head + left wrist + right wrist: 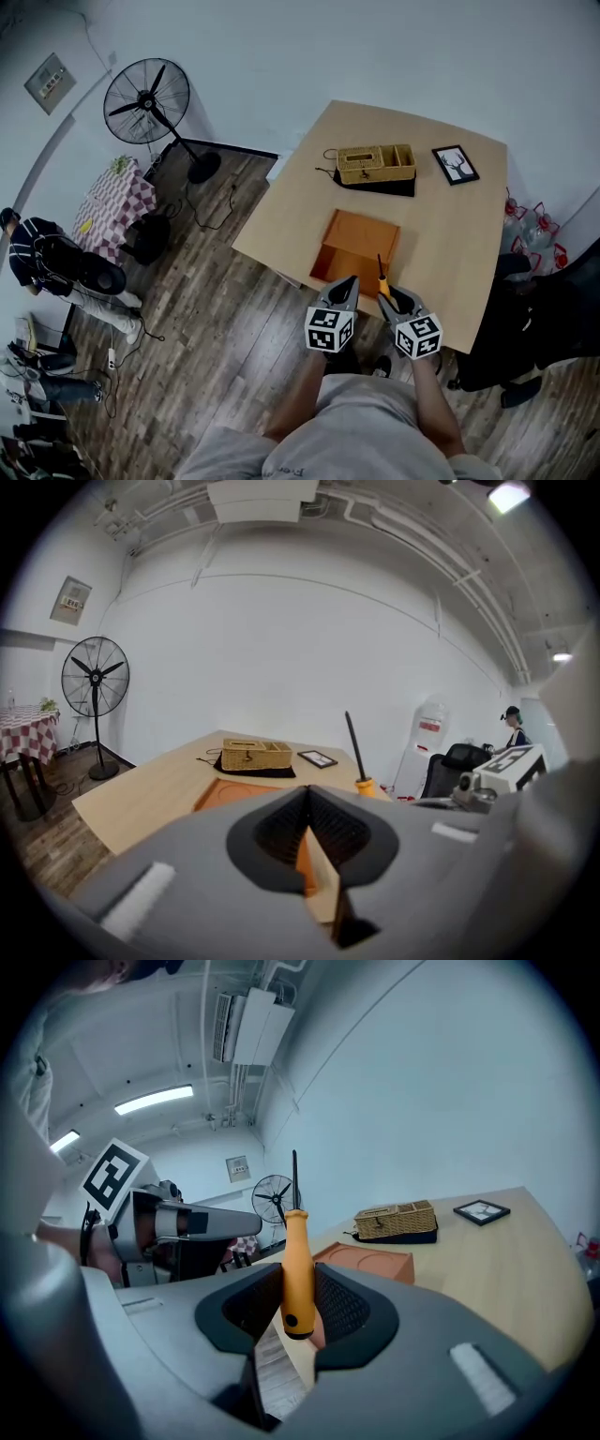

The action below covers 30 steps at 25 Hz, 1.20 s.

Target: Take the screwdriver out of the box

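The pale wooden table [450, 234] spreads out ahead of me, and the open orange box [356, 246] lies on it close to its near edge. I hold both forearms forward, side by side, just short of that box. My left gripper [307, 803] has its jaws pressed together on nothing. My right gripper [298, 1321] has its jaws pinching the orange handle of the screwdriver [298, 1269], upright, black shaft pointing up, clear of the box.
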{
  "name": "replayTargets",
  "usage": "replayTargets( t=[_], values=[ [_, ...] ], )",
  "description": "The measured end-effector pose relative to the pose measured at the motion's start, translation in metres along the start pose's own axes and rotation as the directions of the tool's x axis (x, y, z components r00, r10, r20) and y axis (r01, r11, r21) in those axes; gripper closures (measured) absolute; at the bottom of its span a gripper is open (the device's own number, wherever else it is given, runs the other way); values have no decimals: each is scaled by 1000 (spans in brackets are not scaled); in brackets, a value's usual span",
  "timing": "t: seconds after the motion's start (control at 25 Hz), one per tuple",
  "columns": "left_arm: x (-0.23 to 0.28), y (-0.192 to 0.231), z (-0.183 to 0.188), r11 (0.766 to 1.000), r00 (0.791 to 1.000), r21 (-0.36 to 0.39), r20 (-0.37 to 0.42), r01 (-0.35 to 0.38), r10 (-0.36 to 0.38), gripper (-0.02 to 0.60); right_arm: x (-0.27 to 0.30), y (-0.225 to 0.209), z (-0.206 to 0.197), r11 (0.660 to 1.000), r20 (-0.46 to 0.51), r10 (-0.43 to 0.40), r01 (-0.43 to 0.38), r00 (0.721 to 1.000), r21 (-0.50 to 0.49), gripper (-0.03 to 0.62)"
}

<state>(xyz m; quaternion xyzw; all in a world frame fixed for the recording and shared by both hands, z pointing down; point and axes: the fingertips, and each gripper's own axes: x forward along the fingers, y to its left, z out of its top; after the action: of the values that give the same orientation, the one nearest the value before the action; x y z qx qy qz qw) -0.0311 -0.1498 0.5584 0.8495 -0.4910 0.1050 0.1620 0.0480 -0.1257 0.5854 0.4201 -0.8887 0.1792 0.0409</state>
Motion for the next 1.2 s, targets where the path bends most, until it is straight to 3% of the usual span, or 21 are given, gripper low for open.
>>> replayTargets(
  t=[0.64, 1.2],
  values=[
    [-21, 0, -38, 995, 994, 3, -46, -98, 98, 526, -17, 5, -18, 999, -33, 29, -28, 999, 18, 487],
    [-10, -16, -44, 998, 997, 3, -54, -57, 57, 526, -27, -3, -25, 1000, -47, 1, -1, 999, 6, 487]
  ],
)
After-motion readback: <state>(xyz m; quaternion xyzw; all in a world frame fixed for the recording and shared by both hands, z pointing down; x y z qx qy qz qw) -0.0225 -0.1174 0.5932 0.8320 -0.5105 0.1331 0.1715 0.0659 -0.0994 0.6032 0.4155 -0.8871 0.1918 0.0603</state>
